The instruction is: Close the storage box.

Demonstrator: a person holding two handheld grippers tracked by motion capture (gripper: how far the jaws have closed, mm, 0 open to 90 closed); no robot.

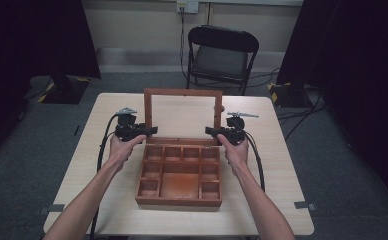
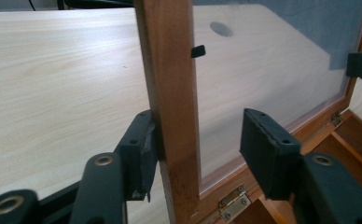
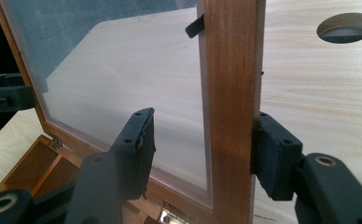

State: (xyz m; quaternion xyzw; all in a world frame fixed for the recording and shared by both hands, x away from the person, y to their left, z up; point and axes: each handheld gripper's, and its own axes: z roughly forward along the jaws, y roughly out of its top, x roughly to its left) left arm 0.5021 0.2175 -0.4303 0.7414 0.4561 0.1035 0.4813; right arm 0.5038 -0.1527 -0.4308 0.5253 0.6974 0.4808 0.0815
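Observation:
A wooden box (image 1: pixel 179 201) with several empty compartments sits mid-table. Its glass-paned lid (image 1: pixel 183 92) stands upright at the back. My left gripper (image 1: pixel 149 131) straddles the lid's left rail (image 2: pixel 170 84) low down, near a brass hinge (image 2: pixel 233 205). It is open (image 2: pixel 200 140): one jaw rests on the rail's outer side, the other stands clear of the glass. My right gripper (image 1: pixel 212 131) straddles the right rail (image 3: pixel 230 84) the same way. It is open too (image 3: pixel 205 140), with its outer jaw against the wood and its inner jaw away from the pane.
The pale wooden table (image 1: pixel 117 107) has bare surface on both sides of the box and behind the lid. A round cable hole (image 3: pixel 347 27) lies in the tabletop behind the lid. A black chair (image 1: pixel 222 55) stands beyond the far edge.

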